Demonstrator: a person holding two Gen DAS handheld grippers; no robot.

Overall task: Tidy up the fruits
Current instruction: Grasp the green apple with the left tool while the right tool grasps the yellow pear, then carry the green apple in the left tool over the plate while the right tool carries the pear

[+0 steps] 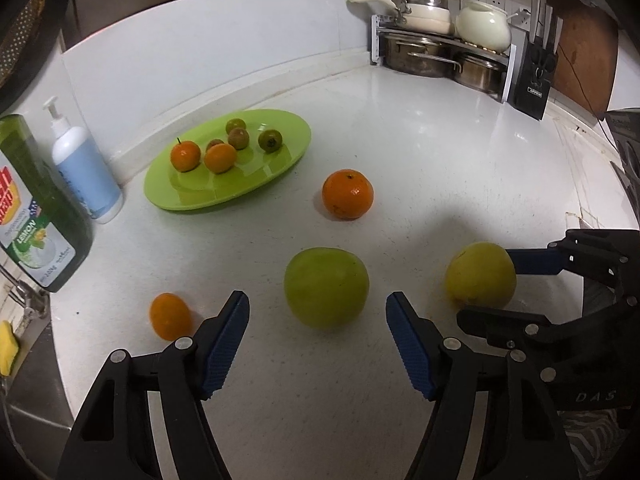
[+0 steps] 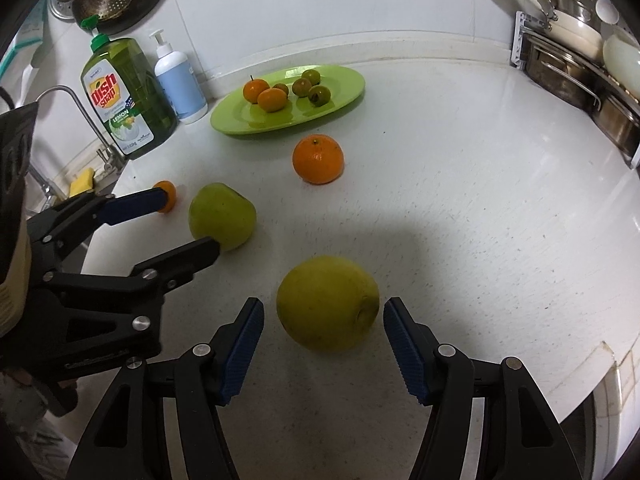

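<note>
The left tongs [image 1: 318, 310] stand spread apart on either side of a green apple [image 1: 326, 287], not gripping it. The right tongs [image 2: 323, 314] likewise gape around a yellow apple [image 2: 327, 303] resting on the white table [image 2: 480, 208]. Just left of the left tongs lies a small orange [image 1: 169, 316]; ahead sits a larger orange [image 1: 347, 194], and beyond it a green plate [image 1: 192, 196] holding small fruits.

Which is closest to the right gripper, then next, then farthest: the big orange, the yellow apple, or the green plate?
Judged from the right wrist view:
1. Yellow apple, just ahead of the open jaws of the right gripper.
2. Big orange, farther back on the counter.
3. Green plate, by the back wall.
</note>
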